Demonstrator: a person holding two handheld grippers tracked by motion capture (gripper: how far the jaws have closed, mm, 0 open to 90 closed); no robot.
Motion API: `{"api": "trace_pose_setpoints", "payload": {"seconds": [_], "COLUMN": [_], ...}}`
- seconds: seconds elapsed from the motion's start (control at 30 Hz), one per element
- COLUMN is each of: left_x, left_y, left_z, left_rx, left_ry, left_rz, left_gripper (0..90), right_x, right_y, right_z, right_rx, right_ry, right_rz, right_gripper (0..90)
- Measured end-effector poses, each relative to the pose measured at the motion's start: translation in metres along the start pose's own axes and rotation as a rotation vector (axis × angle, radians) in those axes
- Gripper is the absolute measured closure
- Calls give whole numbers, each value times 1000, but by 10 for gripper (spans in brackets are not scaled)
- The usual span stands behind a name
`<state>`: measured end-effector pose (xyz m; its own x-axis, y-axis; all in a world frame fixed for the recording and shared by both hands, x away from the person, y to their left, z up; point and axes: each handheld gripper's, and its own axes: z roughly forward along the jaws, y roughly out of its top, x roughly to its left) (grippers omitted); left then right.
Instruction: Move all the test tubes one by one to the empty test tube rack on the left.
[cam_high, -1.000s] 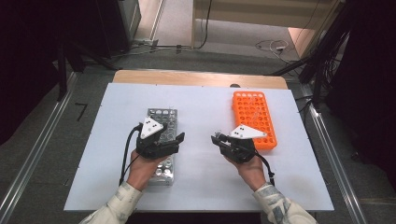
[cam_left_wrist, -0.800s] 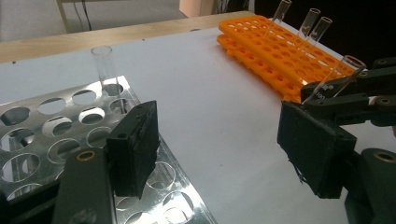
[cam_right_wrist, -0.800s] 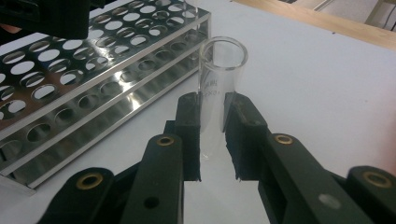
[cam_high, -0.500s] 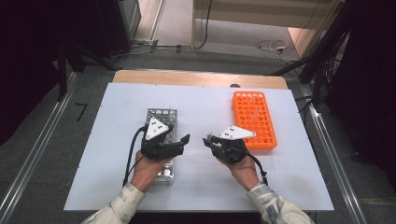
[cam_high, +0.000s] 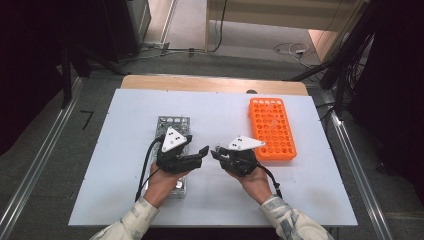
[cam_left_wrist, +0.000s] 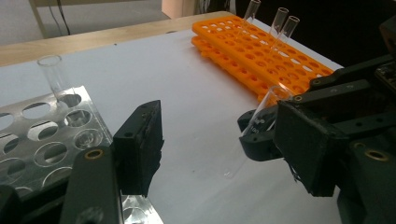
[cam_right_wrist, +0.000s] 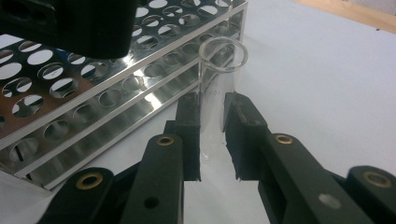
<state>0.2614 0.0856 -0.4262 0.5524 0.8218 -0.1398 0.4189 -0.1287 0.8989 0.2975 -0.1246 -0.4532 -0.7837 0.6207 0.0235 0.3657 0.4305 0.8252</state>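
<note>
A clear test tube (cam_right_wrist: 218, 79) stands tilted between the pads of my right gripper (cam_right_wrist: 212, 106), which is shut on it just beside the steel rack (cam_right_wrist: 88, 70). In the high view my right gripper (cam_high: 216, 153) points left and nearly meets my left gripper (cam_high: 202, 151), which points right over the steel rack's (cam_high: 171, 122) near end. My left gripper (cam_left_wrist: 219, 135) is open and its jaws have just been closing. The held tube (cam_left_wrist: 262, 112) sits between them, close to the right-hand jaw, and the left-hand pad is well apart from it.
An orange rack (cam_high: 272, 129) lies on the right of the white table (cam_high: 125, 200), with three tubes (cam_left_wrist: 279, 21) upright at its far end. One empty tube (cam_left_wrist: 52, 74) stands in the steel rack's far corner. Dark floor and metal rails surround the table.
My right hand has carried the tube leftward, away from the orange rack, until its tips nearly meet the left gripper. The left hand has barely moved.
</note>
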Motion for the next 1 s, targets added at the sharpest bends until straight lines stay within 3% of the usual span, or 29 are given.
{"api": "trace_pose_setpoints", "payload": {"seconds": [0.47,1.0], "left_x": [-10,-17], "left_y": [1,-1], "left_z": [8,16], "left_rx": [9,18], "left_ry": [-54,-83], "left_rz": [28,62], "left_gripper": [477,657], "right_x": [8,12], "right_y": [4,5], "right_z": [3,3], "right_rx": [0,1], "right_ry": [24,37], "right_rz": [-14,-22], "right_gripper": [734,734]}}
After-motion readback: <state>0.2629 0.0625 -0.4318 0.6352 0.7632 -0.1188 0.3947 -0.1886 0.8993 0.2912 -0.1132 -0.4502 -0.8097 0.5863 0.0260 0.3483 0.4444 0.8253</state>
